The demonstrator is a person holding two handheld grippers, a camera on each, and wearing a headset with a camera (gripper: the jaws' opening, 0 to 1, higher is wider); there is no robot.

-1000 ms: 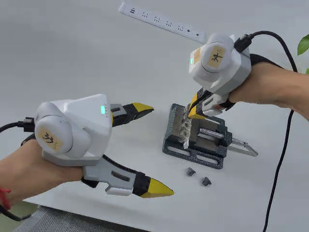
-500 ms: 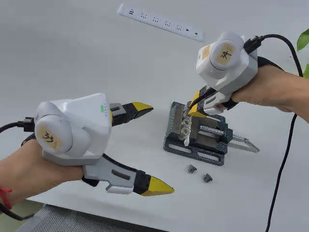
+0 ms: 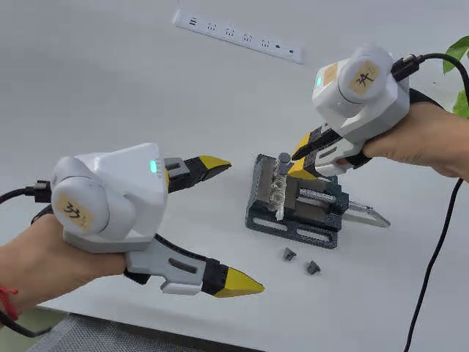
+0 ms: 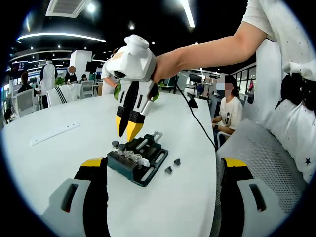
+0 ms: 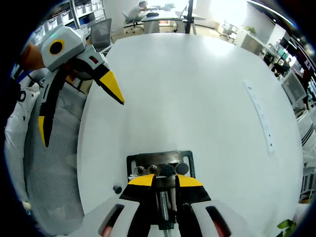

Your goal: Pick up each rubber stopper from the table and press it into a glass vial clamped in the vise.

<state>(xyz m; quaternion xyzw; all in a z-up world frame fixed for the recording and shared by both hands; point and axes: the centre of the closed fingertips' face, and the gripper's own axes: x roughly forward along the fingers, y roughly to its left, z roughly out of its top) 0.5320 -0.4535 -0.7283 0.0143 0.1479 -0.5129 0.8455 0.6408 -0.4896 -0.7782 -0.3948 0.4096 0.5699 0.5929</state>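
A dark vise stands mid-table and clamps a row of glass vials. The vial at the far end carries a dark stopper. In the right gripper view two vials look plugged and two beside them are unplugged. Two loose rubber stoppers lie in front of the vise, also seen in the left gripper view. My right gripper hovers just above the vise, jaws slightly apart and empty. My left gripper is held wide open and empty, left of the vise.
A white power strip lies at the far side of the table. The right gripper's black cable trails over the right side. A plant leaf pokes in at the right edge. The table's front edge runs below my left gripper.
My right gripper has lifted up and to the right, off the vials, leaving a stopper on the far vial. The left gripper has stayed put.
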